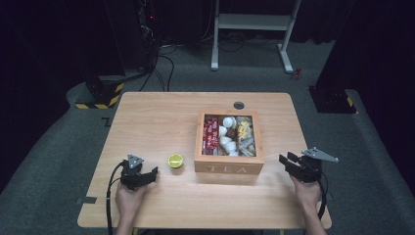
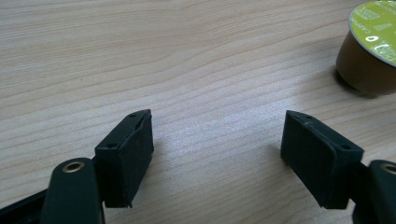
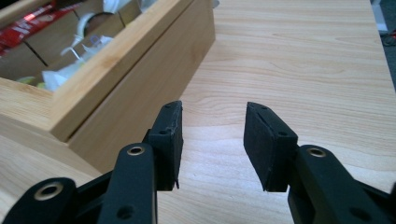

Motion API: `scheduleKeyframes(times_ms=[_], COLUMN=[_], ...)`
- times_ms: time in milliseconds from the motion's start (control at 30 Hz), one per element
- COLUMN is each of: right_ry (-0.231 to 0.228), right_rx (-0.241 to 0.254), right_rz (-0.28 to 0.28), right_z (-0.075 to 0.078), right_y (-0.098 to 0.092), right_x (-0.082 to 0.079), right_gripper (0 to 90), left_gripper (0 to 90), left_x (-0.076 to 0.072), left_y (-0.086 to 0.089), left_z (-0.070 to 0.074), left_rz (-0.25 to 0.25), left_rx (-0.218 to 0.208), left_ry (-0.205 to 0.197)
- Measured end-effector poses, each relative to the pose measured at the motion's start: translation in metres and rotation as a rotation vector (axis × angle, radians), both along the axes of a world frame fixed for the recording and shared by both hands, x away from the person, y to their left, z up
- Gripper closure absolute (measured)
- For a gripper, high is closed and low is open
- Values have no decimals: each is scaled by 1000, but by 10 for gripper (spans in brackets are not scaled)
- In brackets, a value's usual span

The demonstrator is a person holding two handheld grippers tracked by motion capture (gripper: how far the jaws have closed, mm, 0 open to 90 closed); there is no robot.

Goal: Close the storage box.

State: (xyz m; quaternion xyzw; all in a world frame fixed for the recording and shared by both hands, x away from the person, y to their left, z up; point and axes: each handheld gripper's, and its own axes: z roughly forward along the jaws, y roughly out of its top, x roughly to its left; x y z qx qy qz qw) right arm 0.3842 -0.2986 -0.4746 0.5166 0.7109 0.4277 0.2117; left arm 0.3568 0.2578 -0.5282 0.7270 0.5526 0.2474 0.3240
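The left gripper (image 1: pixel 147 175) rests low over the wooden table (image 1: pixel 156 122), near its front-left edge. Its jaws stand apart with nothing but bare wood between them. The nearest object is a small brown capsule with a yellow-green foil lid (image 1: pixel 175 160), standing upright on the table ahead of this gripper and toward the tea box, apart from both. In the left gripper view the capsule (image 2: pixel 371 46) sits at the upper right, clear of the jaws.

The right gripper (image 1: pixel 288 160) is at the right side of the table, just beside the right wall of the open wooden box marked TEA (image 1: pixel 229 169). Its jaws are apart and hold nothing; the right gripper view shows bare tabletop in the gap, with the box wall (image 3: pixel 135 88) close on the left of the left jaw.

The box compartments hold red sachets (image 1: pixel 211 134), white cups (image 1: pixel 226 137) and yellow packets (image 1: pixel 244 129). A dark round cable port (image 1: pixel 239 105) sits behind the box.
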Motion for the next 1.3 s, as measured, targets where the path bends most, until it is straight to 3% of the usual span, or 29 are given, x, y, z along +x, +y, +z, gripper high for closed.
scheduleKeyframes(times_ms=[733, 1300], right_ry=[54, 86], right_rx=[-150, -167], right_rz=[-22, -14], right_z=[-26, -39], right_y=[10, 21], right_x=[11, 19], right_gripper=[563, 556], left_gripper=[256, 255], left_x=[0, 0], left_y=[0, 0], left_z=[0, 0], left_rz=[0, -1], left_rx=[1, -1], left_ry=[0, 1])
